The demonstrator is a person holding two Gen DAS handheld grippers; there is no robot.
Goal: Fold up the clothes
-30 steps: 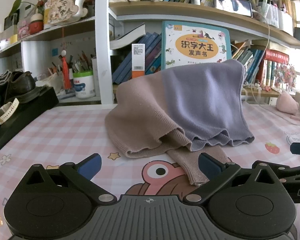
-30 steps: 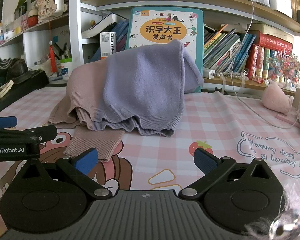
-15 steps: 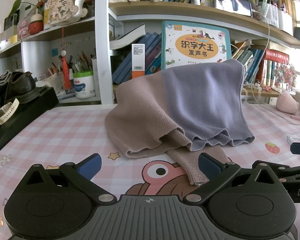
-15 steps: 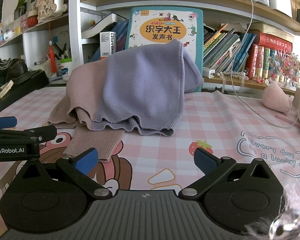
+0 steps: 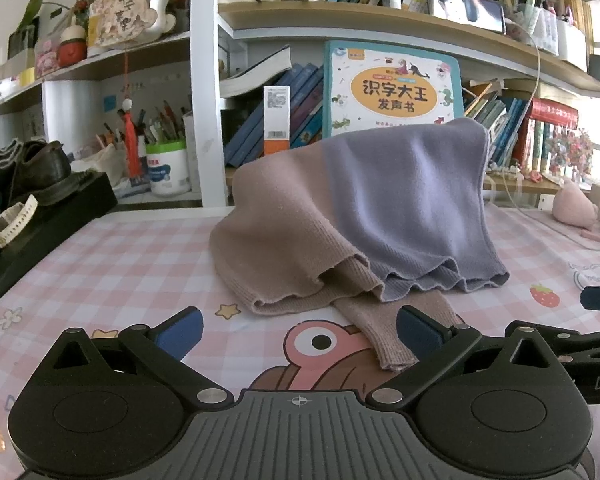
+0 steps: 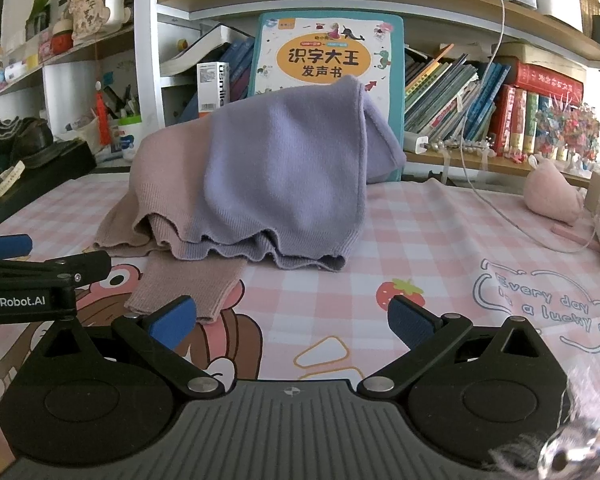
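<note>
At twelve o'clock on the checked tablecloth (image 5: 100,256) the sweater (image 5: 352,216) lies heaped and unfolded, so with my left gripper (image 5: 298,330) and right gripper (image 6: 292,320) both spread wide and empty, I judge the first grab is next: its hem.

you're in a home, likely a child's room or study. a pink checked cartoon tablecloth (image 6: 440,240) covers the table, crowded bookshelves (image 6: 480,92) rise behind it, a children's picture book (image 5: 392,88) stands upright, a tub of pens (image 5: 168,164) sits nearby, shoes (image 5: 40,168) rest at the left, and a pink plush toy (image 6: 552,192) lies at the right.
</note>
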